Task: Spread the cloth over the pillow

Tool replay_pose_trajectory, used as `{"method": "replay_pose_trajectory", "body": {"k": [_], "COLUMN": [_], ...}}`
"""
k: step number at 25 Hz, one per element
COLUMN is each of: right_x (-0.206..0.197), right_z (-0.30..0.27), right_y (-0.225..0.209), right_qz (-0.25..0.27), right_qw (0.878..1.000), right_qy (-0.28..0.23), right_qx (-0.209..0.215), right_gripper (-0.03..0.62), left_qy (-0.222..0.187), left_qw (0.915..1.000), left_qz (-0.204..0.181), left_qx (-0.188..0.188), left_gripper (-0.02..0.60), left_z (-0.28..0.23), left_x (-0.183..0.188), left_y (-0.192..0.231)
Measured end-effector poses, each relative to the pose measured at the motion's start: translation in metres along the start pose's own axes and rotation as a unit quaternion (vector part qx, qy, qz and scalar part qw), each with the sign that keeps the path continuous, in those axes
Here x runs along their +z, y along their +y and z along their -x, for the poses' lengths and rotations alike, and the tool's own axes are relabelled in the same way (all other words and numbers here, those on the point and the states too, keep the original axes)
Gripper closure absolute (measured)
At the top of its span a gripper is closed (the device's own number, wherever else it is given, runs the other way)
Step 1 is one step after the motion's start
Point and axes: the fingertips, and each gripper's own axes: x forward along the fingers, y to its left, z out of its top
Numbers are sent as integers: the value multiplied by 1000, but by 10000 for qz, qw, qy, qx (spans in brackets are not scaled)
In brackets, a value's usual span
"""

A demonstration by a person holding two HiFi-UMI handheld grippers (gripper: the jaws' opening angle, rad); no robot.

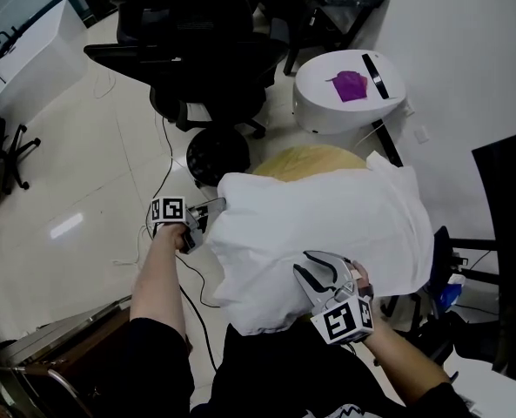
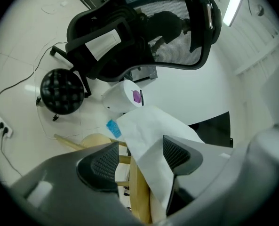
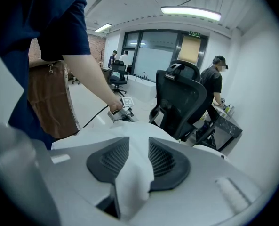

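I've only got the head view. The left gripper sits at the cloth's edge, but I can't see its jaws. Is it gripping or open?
Observer: The left gripper view shows the left gripper open. A corner of the cloth lies loose between its jaws.
Operator: And the right one?
Observer: The right gripper view shows the right gripper shut on the cloth, with a fold pinched between its pads.

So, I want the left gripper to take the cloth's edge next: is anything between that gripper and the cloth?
Nothing visible. The left gripper stands open with the edge of the cloth already between its jaws, close beside one pad. The right gripper is clamped on the cloth's near edge.
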Motion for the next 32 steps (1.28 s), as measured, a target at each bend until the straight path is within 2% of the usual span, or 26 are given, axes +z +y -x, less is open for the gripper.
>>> {"method": "replay_pose_trajectory", "body": {"k": [1,2,5,6,11,16,19,22,24,26,29,32], "right_x": [1,1,0,0,-1,6,15,27,37,42,39,25], "right_z": [-1,-2,-2,-2,1,6,6,1,0,-3,-6,-9], "right_y": [0,-1,-4,-4,-3,7,25,57,89,126,178,214], "right_qz": [-4,-7,-1,-4,6,98,375,896,1422,1980,2776,3423], "right_qw": [10000,10000,10000,10000,10000,9999,9988,9930,9822,9635,9228,8828], "right_qy": [-5,-11,-26,-24,-17,-97,-187,-310,-394,-393,-238,-134], "right_qx": [1,-4,-36,-40,-52,22,249,698,1159,1759,2661,3215], "right_gripper": [454,454,454,454,454,454,454,454,454,452,440,401], "left_qy": [-9,-33,-140,-163,-293,-199,-97,-41,24,40,39,1], "left_qw": [10000,10000,9997,9995,9967,9909,9870,9848,9837,9826,9813,9794], "left_qz": [5,-18,-203,-277,-708,-1146,-1366,-1496,-1544,-1578,-1619,-1706], "left_qx": [-34,-75,-39,-13,260,678,846,878,925,983,1037,1082], "left_gripper": [301,343,546,577,577,577,577,578,578,578,578,578], "left_z": [-1,-1,3,5,28,55,63,59,57,56,55,53], "left_x": [-1,-1,4,7,33,60,70,78,75,73,70,69], "left_y": [0,0,-1,-2,-9,-14,-15,-18,-19,-19,-19,-20]}}
